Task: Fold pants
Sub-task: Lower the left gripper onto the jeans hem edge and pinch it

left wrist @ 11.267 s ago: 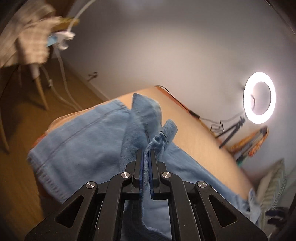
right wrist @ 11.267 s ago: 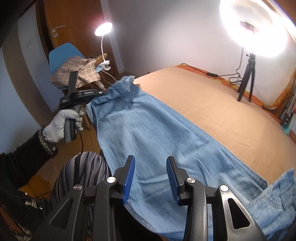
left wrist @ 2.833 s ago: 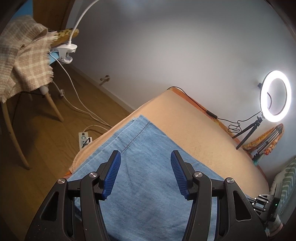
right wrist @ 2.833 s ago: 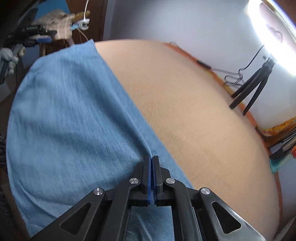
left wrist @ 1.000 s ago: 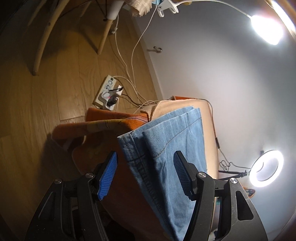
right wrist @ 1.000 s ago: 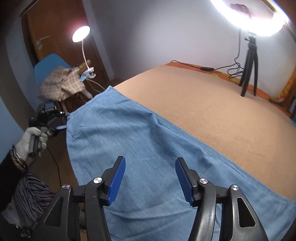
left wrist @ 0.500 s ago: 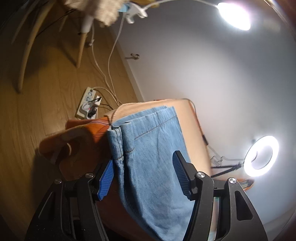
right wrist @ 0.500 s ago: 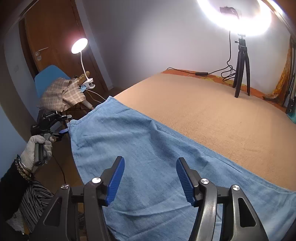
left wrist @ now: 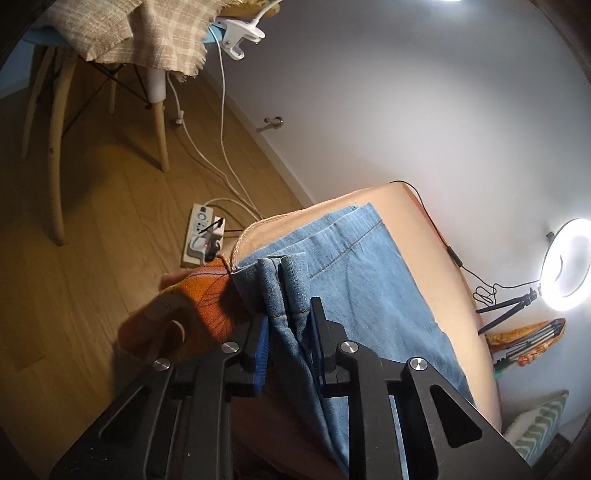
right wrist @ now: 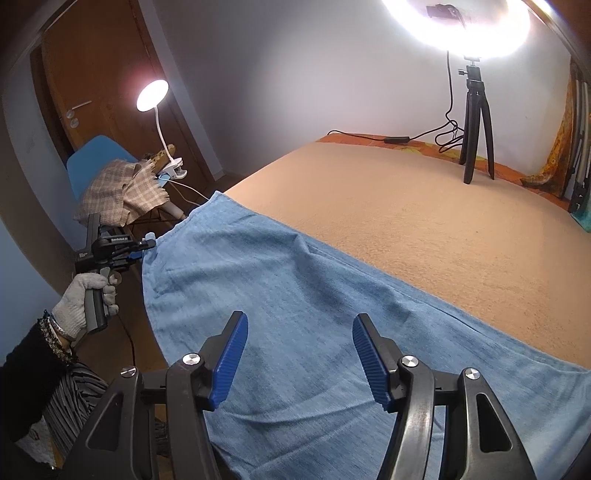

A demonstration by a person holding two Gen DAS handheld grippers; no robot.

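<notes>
Left gripper (left wrist: 287, 341) has just been closing and now pinches the bunched hem of the blue pants (right wrist: 295, 314) at the bed (right wrist: 424, 221) corner. Right gripper (right wrist: 297, 360) hovers above the pants with jaws wide and nothing between them. Pants lie flat along the bed's near edge.

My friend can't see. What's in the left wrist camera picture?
The left gripper has just closed on the hem corner of blue jeans hanging off the edge of a tan bed. Beyond the bed is a wooden floor with a power strip and a chair draped with a checked cloth. A ring light glows at right.
</notes>
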